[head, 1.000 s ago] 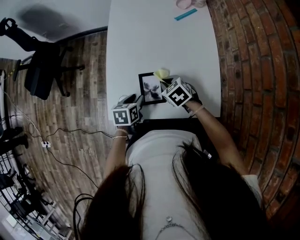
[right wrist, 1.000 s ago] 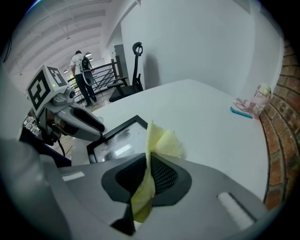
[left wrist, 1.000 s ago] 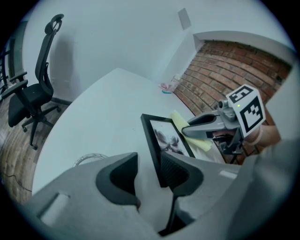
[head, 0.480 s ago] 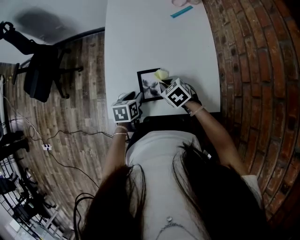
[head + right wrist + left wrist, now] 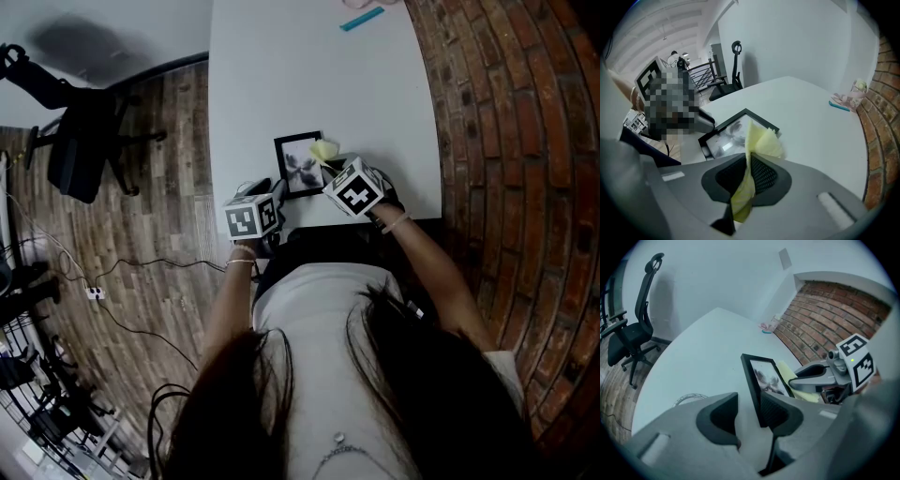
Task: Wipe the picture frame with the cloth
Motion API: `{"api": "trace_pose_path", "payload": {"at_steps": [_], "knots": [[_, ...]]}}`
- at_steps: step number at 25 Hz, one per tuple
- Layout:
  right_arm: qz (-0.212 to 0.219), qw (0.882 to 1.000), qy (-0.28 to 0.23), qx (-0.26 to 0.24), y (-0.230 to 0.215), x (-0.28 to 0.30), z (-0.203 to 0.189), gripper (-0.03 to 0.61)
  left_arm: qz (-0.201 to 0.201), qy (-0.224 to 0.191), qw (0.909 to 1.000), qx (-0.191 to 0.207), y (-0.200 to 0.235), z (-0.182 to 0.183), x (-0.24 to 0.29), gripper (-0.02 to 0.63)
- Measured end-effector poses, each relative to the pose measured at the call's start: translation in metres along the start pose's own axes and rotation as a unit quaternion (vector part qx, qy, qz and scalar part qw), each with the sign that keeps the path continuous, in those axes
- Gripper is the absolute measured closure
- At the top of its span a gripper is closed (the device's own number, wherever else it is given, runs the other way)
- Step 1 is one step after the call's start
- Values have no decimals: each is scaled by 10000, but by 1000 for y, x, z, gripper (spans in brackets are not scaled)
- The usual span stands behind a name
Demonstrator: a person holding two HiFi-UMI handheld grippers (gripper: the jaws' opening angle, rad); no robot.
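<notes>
White table [image 5: 309,75] fills the middle of our view, with a brick wall [image 5: 506,141] along its right and an office chair [image 5: 80,141] on the wood floor [image 5: 159,206] to its left. Close to the table's near edge lies the picture frame [image 5: 300,164], black-rimmed, picture side up. Our left gripper [image 5: 749,405] sits at the frame's near left corner with its jaws apart and the rim between them. The rim seems to rest against the right-hand pad, though we cannot be sure it touches. Our right gripper [image 5: 747,176] is clamped on the yellow cloth [image 5: 761,140], whose loose end sticks out past the jaws, just above the frame's right edge. We judge this to be the bracing step, with wiping not clearly begun. Next we would close the left jaws on the rim, then lower the cloth onto the glass and draw it across. Against a second ago almost nothing differs: frame, cloth and both grippers keep their places, and only our head view has tipped a little
</notes>
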State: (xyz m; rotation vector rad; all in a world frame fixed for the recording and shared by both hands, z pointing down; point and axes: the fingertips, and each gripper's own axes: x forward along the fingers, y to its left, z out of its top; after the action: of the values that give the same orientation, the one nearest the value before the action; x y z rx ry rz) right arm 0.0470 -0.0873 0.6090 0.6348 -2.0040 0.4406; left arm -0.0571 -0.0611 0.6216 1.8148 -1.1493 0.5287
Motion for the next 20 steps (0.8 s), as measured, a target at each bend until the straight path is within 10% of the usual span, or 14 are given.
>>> {"api": "trace_pose_path", "payload": {"at_steps": [20], "knots": [[-152, 9997, 45, 208, 19, -9, -16, 545, 19, -26, 10000, 35, -1, 1, -2, 462]]}}
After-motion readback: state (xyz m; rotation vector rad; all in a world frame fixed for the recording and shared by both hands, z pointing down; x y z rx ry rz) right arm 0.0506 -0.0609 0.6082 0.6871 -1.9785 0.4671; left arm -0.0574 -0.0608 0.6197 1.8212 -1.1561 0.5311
